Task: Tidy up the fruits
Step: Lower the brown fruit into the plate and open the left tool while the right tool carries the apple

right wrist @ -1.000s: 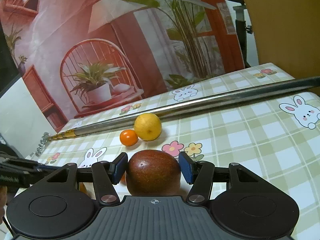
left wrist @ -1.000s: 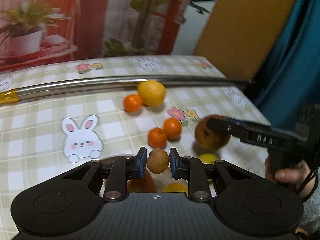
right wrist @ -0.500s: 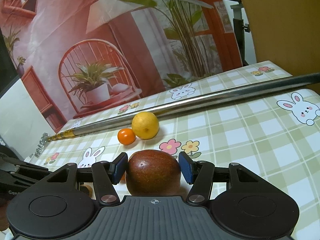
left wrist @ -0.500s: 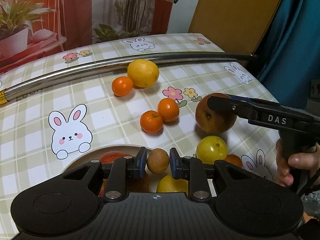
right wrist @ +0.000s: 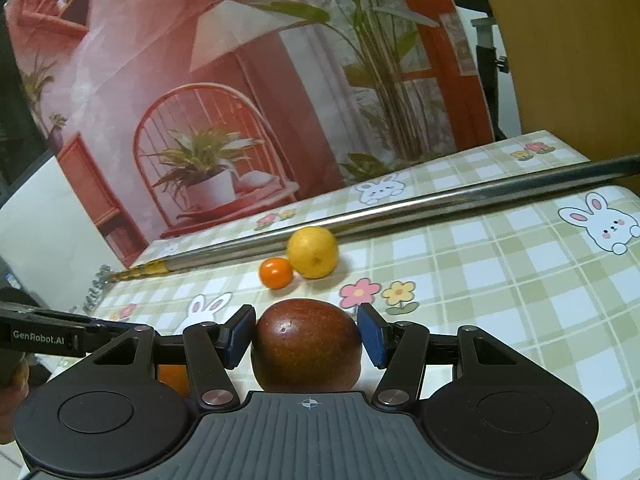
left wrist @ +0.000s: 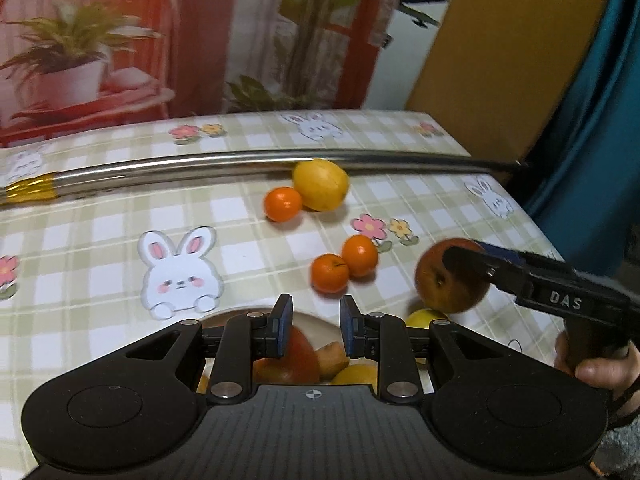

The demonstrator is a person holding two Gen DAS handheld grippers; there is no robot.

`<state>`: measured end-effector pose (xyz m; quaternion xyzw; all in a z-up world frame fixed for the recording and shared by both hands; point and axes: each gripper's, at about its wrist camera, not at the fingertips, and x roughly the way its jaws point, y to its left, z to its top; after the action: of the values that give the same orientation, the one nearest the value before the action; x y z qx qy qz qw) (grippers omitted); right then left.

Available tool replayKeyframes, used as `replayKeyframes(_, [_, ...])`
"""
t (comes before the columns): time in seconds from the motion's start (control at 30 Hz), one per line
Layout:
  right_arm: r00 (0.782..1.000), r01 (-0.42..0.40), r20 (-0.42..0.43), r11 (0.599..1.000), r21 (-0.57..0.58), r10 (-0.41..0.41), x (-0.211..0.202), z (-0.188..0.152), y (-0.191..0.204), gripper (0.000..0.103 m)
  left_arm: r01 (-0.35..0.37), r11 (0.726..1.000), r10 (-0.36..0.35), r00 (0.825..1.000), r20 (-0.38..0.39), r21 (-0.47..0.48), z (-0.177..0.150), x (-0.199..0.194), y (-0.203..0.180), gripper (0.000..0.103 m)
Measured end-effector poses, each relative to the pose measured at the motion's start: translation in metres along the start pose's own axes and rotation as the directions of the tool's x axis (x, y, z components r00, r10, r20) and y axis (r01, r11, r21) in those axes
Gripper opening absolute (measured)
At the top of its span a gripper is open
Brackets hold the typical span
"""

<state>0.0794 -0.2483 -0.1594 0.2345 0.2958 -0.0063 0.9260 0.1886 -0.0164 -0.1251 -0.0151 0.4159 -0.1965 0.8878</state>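
My left gripper [left wrist: 316,328] is open with nothing between its blue pads. It hangs over a pale bowl [left wrist: 236,313] holding a red apple [left wrist: 298,356], a small brown fruit [left wrist: 332,356] and a yellow fruit [left wrist: 356,374]. My right gripper [right wrist: 306,336] is shut on a red-brown apple [right wrist: 306,344]. The left wrist view shows that apple [left wrist: 444,280] held above the table, right of the bowl. On the cloth lie a large yellow citrus [left wrist: 320,190], a mandarin [left wrist: 282,204] beside it, and two mandarins [left wrist: 360,255] nearer the bowl.
A long metal pole [left wrist: 200,166] lies across the far side of the checked tablecloth [left wrist: 100,240]. Another yellow fruit [left wrist: 424,316] sits on the table just right of the bowl. A hand [left wrist: 596,368] holds the right gripper's handle. The table's right edge is close behind it.
The small brown fruit has left my left gripper's pads and now lies in the bowl. The left view has tilted up. The right gripper still holds the apple.
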Motion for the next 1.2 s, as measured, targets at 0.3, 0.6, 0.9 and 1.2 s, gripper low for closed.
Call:
replayKeyframes(0.3, [0.999,-0.043,0.012,0.998,-0.054,0.044,-0.012,-0.01,0.029,0.052,-0.099,0.991,0.103,0.993,0.049,-0.091,-0.03,-0.042,0.022,0.027])
replayKeyframes(0.6, [0.999,-0.031,0.023,0.992,-0.122,0.034,-0.009,-0.014,0.045,0.052,-0.102,0.983,0.119,0.987,0.104,-0.153,-0.054,-0.065,0.028,0.027])
replayKeyframes(0.9, [1.0,-0.017,0.016,0.994,-0.109,0.018,-0.017,-0.002,0.052,0.052,-0.107,0.975,0.138,0.978,0.154,-0.195,-0.066,-0.082,0.033,0.027])
replayKeyframes(1.2, [0.985,-0.143,-0.116,0.981,-0.129,0.129,-0.024,-0.031,0.089,0.052,-0.109,0.965,0.149,0.976,0.156,-0.237,-0.083,-0.085,0.038,0.027])
